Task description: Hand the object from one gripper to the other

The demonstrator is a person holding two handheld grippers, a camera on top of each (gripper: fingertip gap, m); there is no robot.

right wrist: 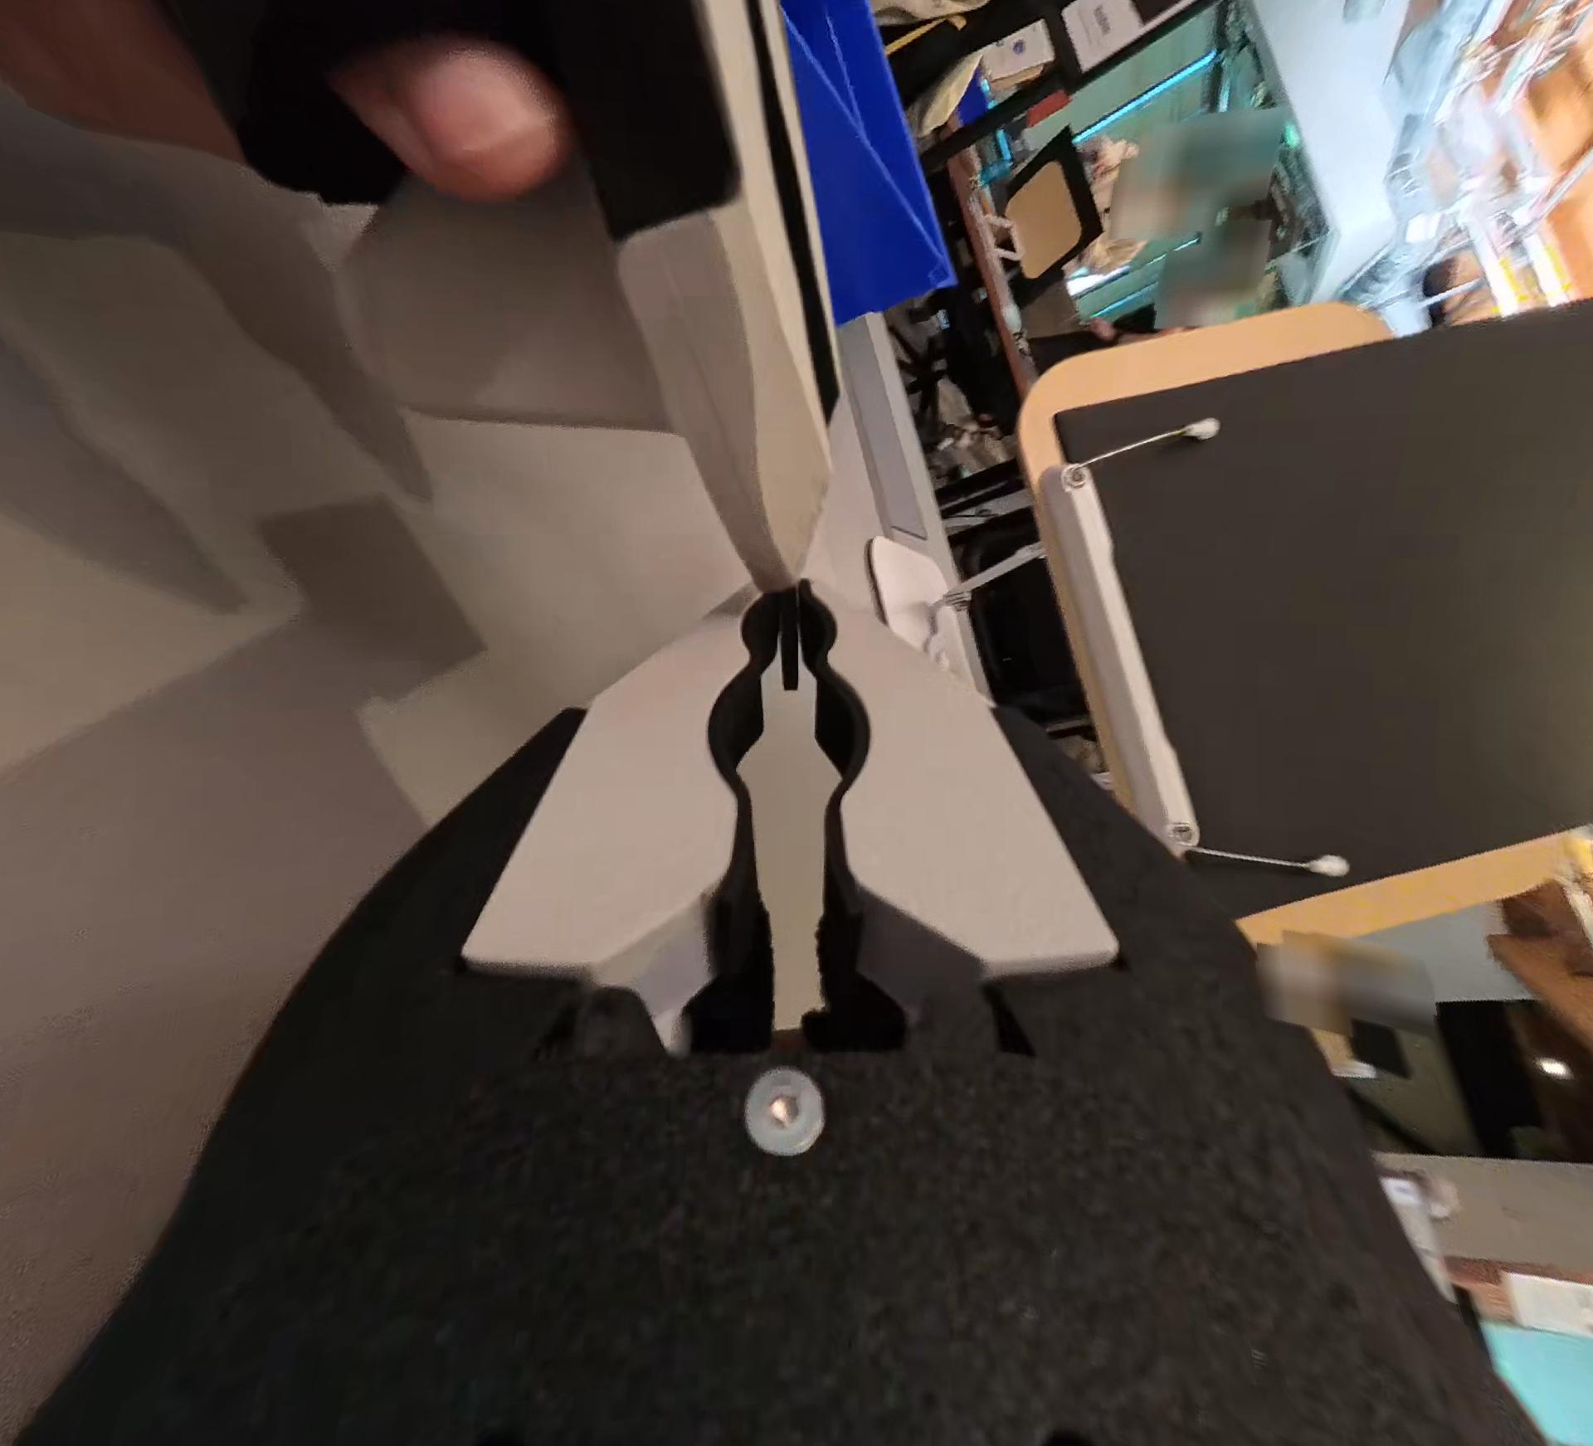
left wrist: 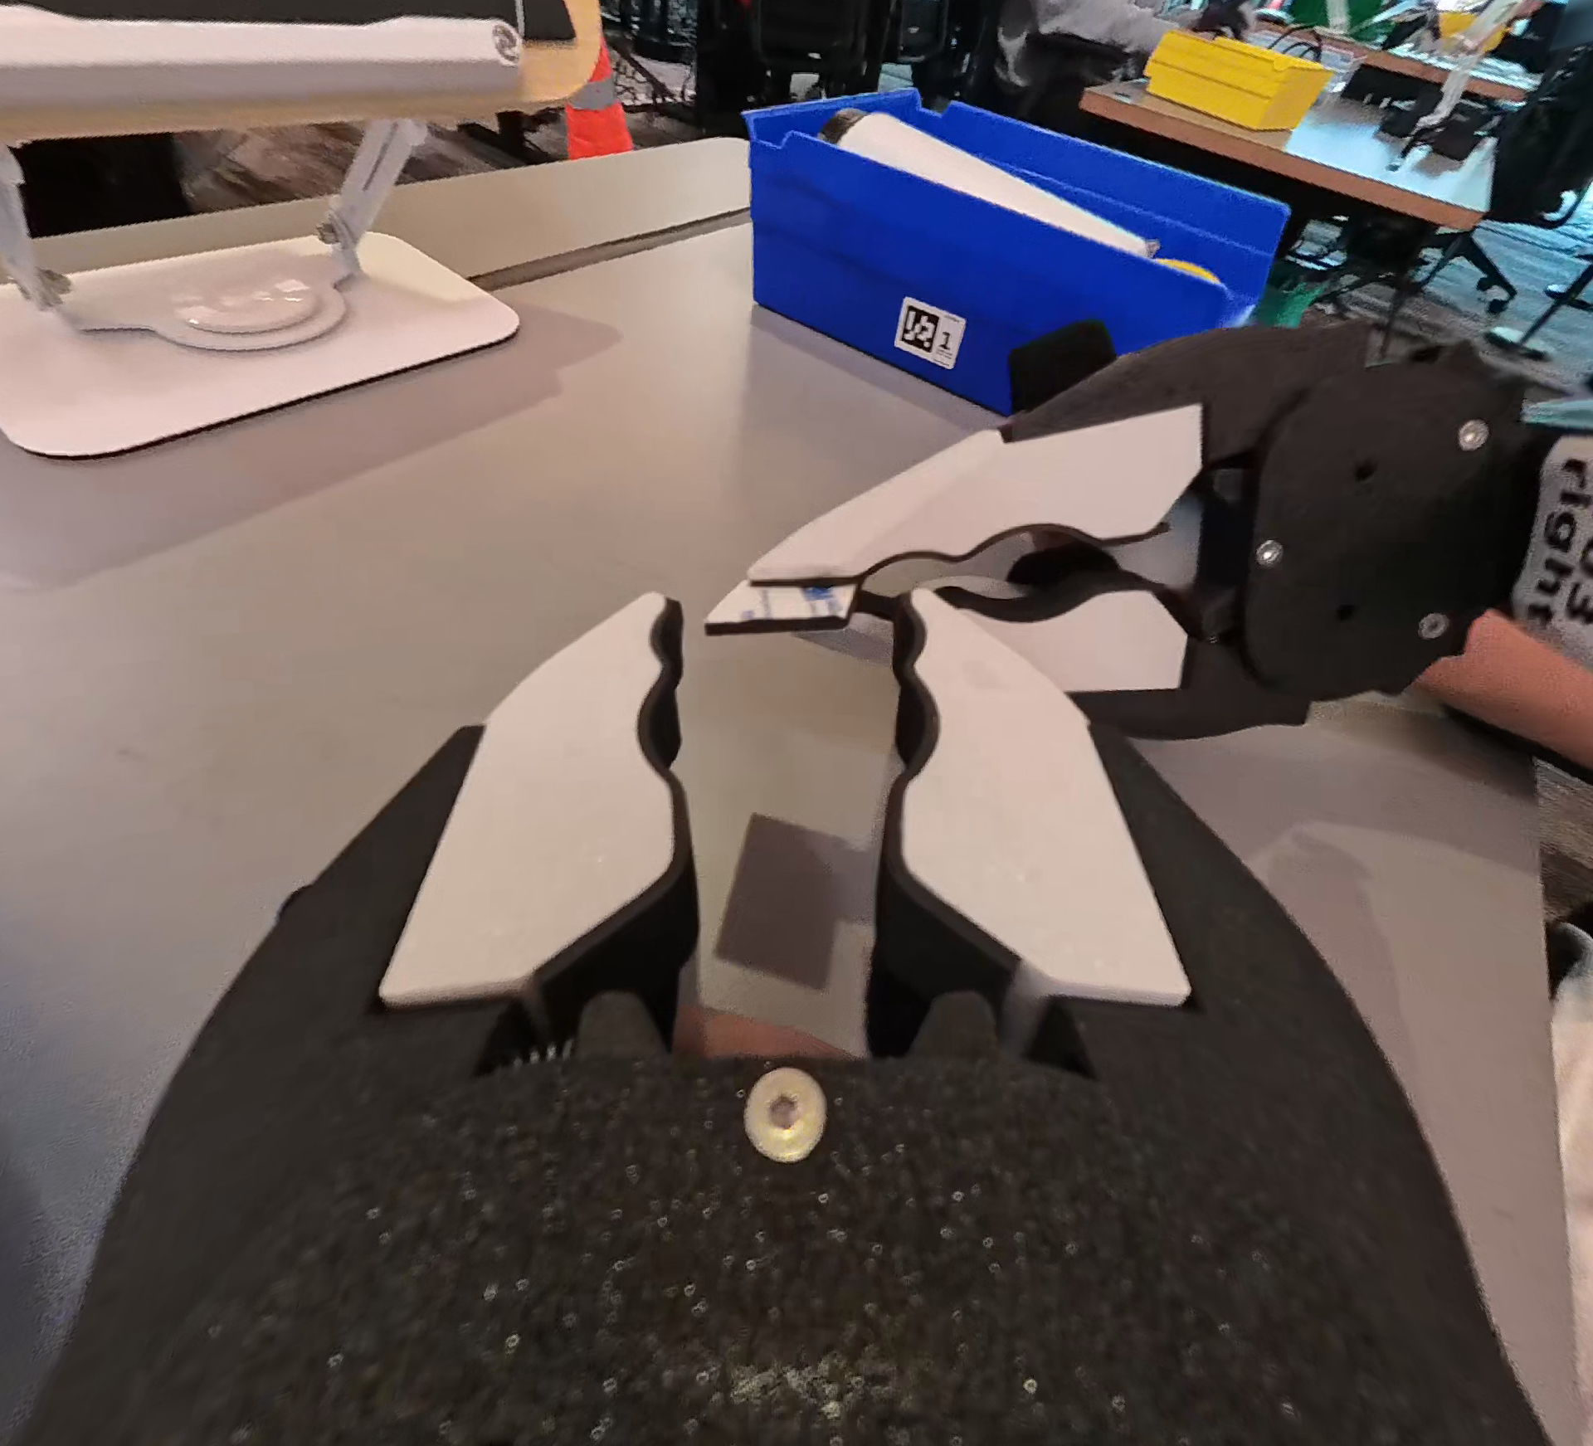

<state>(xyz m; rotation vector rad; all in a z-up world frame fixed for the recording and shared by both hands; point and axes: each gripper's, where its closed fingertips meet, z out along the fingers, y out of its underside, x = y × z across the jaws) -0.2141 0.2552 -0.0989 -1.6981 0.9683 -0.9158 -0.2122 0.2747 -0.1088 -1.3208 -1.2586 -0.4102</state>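
I judged the handover about half done: my right gripper (left wrist: 780, 594) pinched a thin flat card (left wrist: 776, 610), white with a dark edge and some blue print, at its very tips, and held it in the air just ahead of my left gripper (left wrist: 784, 646), whose jaws stood spread with nothing between them. The card's free end poked toward that gap but touched neither finger as far as I could tell, so the left claw had yet to slide around it and close, and the right had yet to let go. The left wrist view gave me the whole scene: the card's face, the grey table (left wrist: 345, 586), a blue bin (left wrist: 991, 267) with a white cylinder (left wrist: 974, 185) in it, and a white stand (left wrist: 250, 301). The right wrist view, rolled sideways, showed only the card (right wrist: 790, 642) edge-on as a dark sliver between its pressed tips, with the left gripper looming blurred above.
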